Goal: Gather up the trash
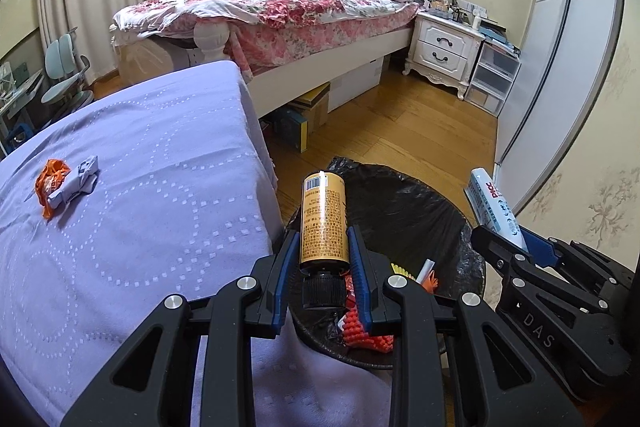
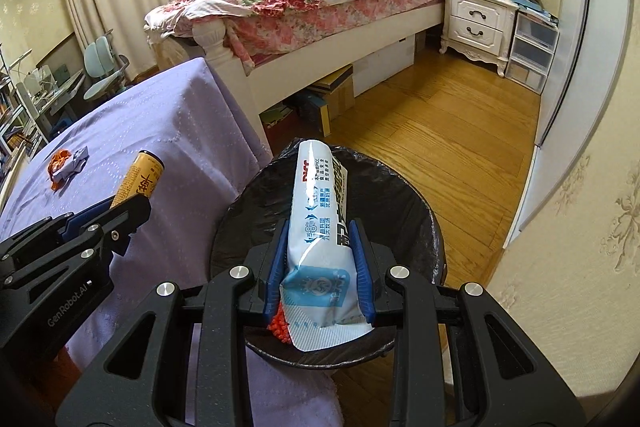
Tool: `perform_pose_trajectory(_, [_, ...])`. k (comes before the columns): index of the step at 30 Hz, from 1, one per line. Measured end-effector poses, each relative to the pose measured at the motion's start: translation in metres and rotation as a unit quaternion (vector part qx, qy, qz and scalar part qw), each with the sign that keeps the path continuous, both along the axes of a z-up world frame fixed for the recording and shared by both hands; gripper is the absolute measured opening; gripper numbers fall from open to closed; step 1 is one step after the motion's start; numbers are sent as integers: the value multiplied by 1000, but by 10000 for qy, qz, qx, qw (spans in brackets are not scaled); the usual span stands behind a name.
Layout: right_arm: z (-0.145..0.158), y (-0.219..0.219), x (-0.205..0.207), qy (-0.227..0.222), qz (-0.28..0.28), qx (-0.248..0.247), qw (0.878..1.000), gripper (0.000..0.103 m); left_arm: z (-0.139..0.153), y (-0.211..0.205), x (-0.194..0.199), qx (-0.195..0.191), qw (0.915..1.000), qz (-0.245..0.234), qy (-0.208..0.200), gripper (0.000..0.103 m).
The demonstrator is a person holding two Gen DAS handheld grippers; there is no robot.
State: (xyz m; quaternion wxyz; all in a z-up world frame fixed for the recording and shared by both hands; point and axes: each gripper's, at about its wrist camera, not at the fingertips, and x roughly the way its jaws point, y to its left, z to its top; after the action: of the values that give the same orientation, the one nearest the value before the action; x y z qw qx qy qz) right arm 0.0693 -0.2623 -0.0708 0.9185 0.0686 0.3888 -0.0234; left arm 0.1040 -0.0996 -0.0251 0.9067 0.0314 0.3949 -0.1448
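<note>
My left gripper (image 1: 324, 239) is shut on a gold bottle (image 1: 323, 219) with a black cap and holds it over the near rim of the black-lined trash bin (image 1: 404, 195). My right gripper (image 2: 320, 239) is shut on a white and blue wrapper (image 2: 320, 211) above the same bin (image 2: 260, 203). Each gripper shows in the other's view, the right (image 1: 504, 239) and the left (image 2: 132, 207). Red and orange trash (image 1: 360, 327) lies inside the bin. A crumpled orange and grey wrapper (image 1: 66, 187) lies on the purple-covered table (image 1: 160, 227), also in the right wrist view (image 2: 66, 165).
A bed with a floral cover (image 1: 280, 7) stands behind the table, with boxes (image 1: 312, 107) under it. A white nightstand (image 1: 444, 47) and plastic drawers (image 1: 494, 79) stand at the back right. Wood floor (image 2: 440, 131) lies beyond the bin. A wall and sliding door (image 2: 580, 147) run along the right.
</note>
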Motion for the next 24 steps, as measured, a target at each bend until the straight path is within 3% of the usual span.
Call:
perform_pose_trajectory(12, [-5, -13, 5, 20, -169, 84, 9998, 30, -1, -11, 3, 133, 9999, -40, -28, 28])
perform_pose_trajectory(17, [-5, -14, 4, 28, -227, 33, 9997, 31, 2, -7, -1, 99, 9999, 35, -103, 59])
perform_pose_trajectory(20, [-4, -15, 3, 10, -276, 27, 9996, 36, 5, -3, -2, 71, 9998, 112, -142, 68])
perform_pose_trajectory(24, [-2, -14, 2, -1, -292, 22, 9996, 40, 6, 5, -3, 101, 9996, 216, -168, 72])
